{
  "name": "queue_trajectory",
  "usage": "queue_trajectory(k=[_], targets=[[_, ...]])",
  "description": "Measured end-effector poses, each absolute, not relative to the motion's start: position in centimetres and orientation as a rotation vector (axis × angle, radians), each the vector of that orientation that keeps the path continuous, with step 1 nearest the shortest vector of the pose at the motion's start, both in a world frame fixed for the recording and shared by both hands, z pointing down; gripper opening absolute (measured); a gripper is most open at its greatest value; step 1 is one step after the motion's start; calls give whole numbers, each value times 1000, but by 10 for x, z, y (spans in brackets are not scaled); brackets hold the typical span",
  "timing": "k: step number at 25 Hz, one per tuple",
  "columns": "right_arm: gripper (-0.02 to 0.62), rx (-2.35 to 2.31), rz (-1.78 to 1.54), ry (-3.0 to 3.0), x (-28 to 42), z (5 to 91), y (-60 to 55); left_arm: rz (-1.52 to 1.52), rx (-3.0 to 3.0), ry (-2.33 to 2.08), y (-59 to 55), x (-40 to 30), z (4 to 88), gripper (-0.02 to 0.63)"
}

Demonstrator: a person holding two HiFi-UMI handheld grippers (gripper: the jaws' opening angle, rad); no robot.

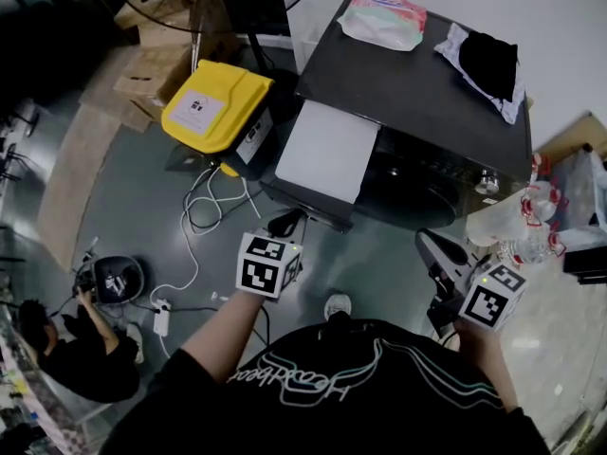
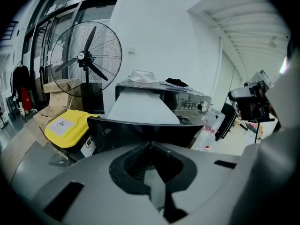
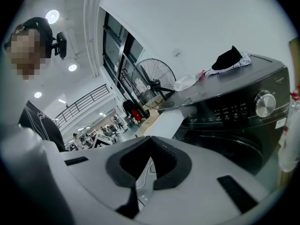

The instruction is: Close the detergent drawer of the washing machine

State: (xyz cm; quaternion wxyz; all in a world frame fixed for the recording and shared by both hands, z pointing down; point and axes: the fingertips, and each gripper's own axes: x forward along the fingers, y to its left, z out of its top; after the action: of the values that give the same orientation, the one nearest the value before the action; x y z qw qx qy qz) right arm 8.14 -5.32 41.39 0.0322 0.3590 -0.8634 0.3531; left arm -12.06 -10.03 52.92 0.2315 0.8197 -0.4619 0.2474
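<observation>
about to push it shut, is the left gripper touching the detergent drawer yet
Cannot tell. In the left gripper view the left gripper tip overlaps the detergent drawer front; neither contact nor gap shows plainly.

We have open grey floor (image 1: 379, 254) between us and the washing machine (image 1: 417, 83). The detergent drawer (image 1: 322, 150) juts out from the machine's front on our left. Nothing stands between its outer end and our left gripper (image 1: 285, 224). A yellow bin (image 1: 213, 102) stands just beside the drawer's left side and narrows the way there. A white cable (image 1: 194, 216) loops over the floor near the bin. Plastic bags (image 1: 531, 221) crowd the machine's right side.
</observation>
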Motion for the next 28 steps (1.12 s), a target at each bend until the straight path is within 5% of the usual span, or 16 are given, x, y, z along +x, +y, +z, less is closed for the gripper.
queue_trajectory(k=[28], targets=[[26,1148,1231,-2628,80,437,-66,615,2215,-1255,-105,-124,529,23]])
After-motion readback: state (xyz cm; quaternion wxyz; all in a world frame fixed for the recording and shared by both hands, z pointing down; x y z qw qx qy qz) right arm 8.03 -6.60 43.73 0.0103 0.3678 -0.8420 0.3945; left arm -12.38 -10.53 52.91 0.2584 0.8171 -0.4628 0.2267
